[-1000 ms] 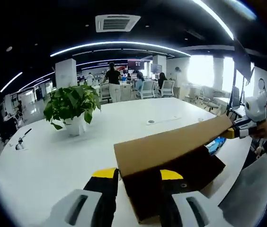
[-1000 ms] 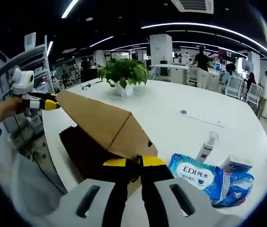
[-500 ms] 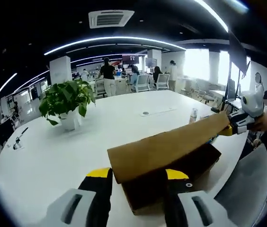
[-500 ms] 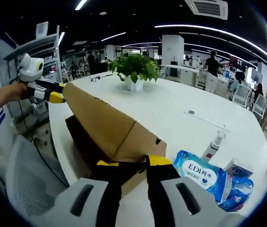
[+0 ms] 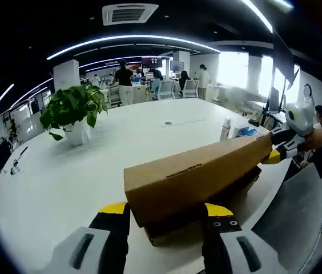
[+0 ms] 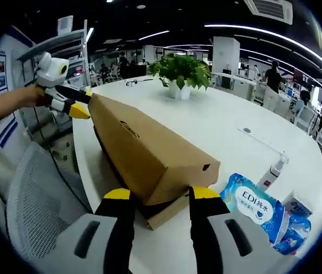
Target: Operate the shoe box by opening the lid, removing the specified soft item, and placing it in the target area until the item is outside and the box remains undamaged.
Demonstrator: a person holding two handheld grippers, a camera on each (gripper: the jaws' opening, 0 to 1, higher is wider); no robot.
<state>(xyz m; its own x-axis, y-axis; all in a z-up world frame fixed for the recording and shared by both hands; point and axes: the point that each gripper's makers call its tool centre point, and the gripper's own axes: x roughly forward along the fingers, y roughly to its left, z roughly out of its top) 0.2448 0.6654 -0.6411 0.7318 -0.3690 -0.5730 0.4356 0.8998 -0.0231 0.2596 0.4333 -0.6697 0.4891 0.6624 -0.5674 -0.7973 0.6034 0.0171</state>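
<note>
- Brown cardboard shoe box point(image 5: 198, 181) sits near the edge of the white table point(image 5: 81, 171); lid point(image 6: 149, 151) is raised off the dark base, tilted, and held at both short ends.
- Left gripper point(image 5: 164, 214): your yellow-tipped jaws straddle the near end of the lid, set about as wide as the end. They look clamped on it, likely to keep that end level.
- In the right gripper view your left one point(image 6: 75, 103) reaches in from the left and pins the far end.
- Right gripper point(image 6: 160, 198): jaws stand either side of the lid's near corner, apparently gripping it. Two-end hold fits a straight lift with no tearing.
- In the left gripper view your right one point(image 5: 281, 145) meets the lid's far end.
- Soft item: can't tell; the inside is hidden under the lid.
- Right of the box: blue tissue pack point(image 6: 252, 206), spray bottle point(image 6: 274, 169). Potted plant point(image 6: 181, 71) sits well behind.
</note>
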